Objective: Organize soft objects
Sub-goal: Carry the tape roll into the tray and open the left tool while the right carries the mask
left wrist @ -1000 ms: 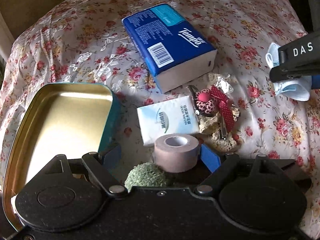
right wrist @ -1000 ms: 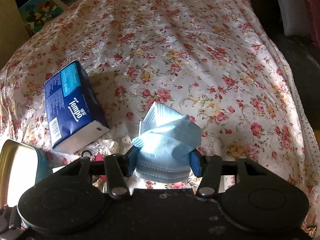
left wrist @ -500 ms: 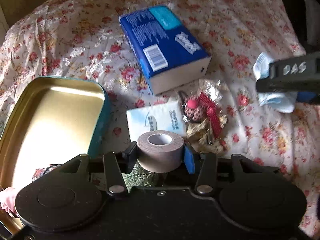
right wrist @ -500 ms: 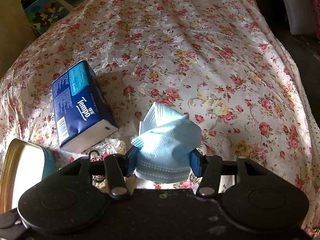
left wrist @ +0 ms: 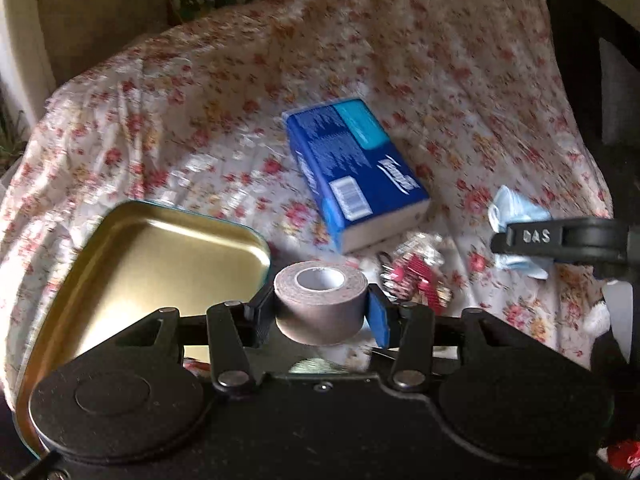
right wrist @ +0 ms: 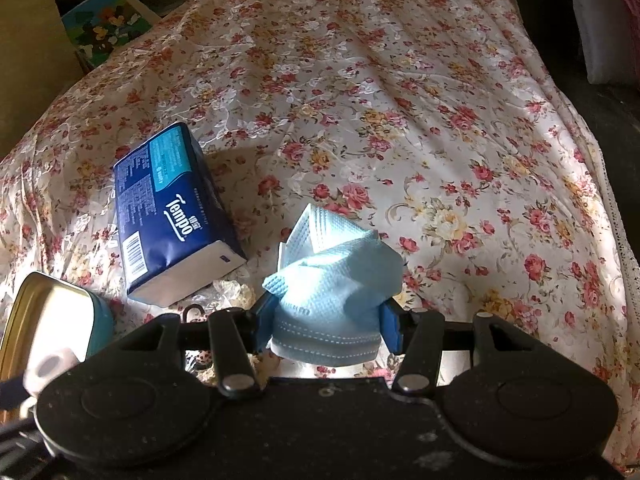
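My left gripper (left wrist: 320, 314) is shut on a brown roll of tape (left wrist: 320, 302) and holds it lifted, just right of the open gold tin (left wrist: 152, 264). My right gripper (right wrist: 328, 320) is shut on a crumpled light-blue face mask (right wrist: 336, 280) above the floral bedspread. The right gripper also shows in the left wrist view (left wrist: 560, 240) with the mask (left wrist: 516, 212). The tape shows blurred in the right wrist view (right wrist: 50, 366) beside the tin (right wrist: 48, 308).
A blue Tempo tissue pack (left wrist: 356, 172) lies on the floral bedspread (left wrist: 240, 92) behind the tin; it shows in the right wrist view (right wrist: 172, 216) too. Red hair accessories in a clear wrapper (left wrist: 416, 276) lie right of the tape. The bed's right edge (right wrist: 624, 248) drops off.
My left gripper closed on the tape roll and lifted it up off the bedspread; the small tissue pack beneath has dropped out of sight. The right gripper still holds the mask, nearly still.
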The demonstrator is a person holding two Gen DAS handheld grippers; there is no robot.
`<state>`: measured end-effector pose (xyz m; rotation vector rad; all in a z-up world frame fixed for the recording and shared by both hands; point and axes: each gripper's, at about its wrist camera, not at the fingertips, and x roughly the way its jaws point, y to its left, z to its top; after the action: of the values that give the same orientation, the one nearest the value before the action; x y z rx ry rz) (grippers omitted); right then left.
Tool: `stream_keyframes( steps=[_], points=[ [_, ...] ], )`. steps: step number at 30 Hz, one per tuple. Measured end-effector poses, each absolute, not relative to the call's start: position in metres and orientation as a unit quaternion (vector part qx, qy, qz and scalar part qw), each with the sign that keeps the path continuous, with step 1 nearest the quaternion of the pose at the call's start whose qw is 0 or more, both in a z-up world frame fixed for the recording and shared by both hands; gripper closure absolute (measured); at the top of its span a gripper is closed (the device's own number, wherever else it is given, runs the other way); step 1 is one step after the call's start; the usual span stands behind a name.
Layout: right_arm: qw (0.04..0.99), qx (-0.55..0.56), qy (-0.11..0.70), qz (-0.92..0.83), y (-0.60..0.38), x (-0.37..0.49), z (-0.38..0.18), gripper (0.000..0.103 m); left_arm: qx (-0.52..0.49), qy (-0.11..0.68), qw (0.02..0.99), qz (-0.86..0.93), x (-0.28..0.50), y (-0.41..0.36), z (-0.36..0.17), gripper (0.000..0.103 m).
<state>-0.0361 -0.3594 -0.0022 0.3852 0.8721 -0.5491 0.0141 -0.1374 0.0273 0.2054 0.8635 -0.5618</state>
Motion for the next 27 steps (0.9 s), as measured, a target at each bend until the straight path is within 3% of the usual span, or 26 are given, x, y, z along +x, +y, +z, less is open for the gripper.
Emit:
stream_keyframes(
  steps=[15,27],
  points=[
    [0.860,0.169,0.417,-0.241,-0.346,-0.032,-0.002,0.051,0.071,0.397,0.898,-0.172,0.062,-0.043,0.048,0.056],
    [0.890,0.158,0.403,-0.139,-0.292,-0.028,0.013,0.051,0.043,0.446,0.884,-0.132,0.089,0.017,0.034,0.056]
  ],
)
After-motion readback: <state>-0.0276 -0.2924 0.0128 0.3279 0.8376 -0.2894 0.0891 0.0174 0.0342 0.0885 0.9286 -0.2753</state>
